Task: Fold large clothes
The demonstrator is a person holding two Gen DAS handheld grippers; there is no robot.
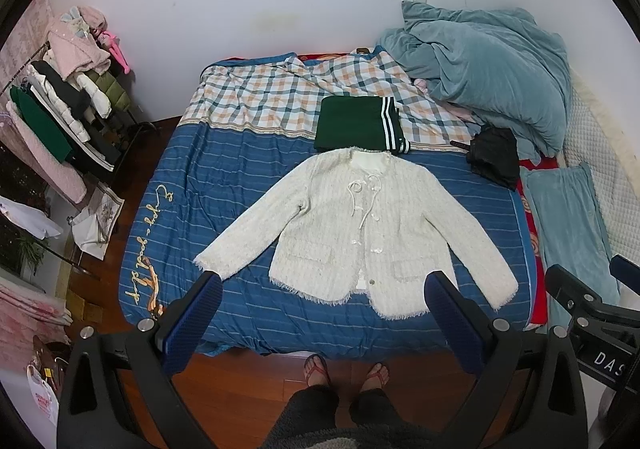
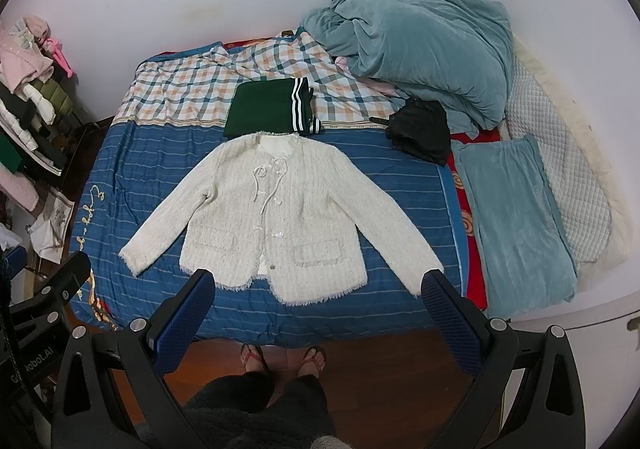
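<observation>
A cream tweed jacket (image 1: 360,225) lies flat and face up on the blue striped bedspread (image 1: 224,177), sleeves spread to both sides, hem towards me. It shows in the right wrist view (image 2: 280,217) too. My left gripper (image 1: 326,289) is open and empty, held high above the near bed edge. My right gripper (image 2: 320,285) is also open and empty, at the same height; its body shows at the right of the left wrist view (image 1: 580,301). A folded green garment with white stripes (image 1: 360,125) lies just beyond the jacket's collar.
A crumpled teal duvet (image 1: 484,69) is heaped at the far right, with a black garment (image 1: 494,157) below it and a teal pillow (image 1: 568,225) nearer. A clothes rack (image 1: 60,113) stands left. My feet (image 1: 344,369) are on the wood floor.
</observation>
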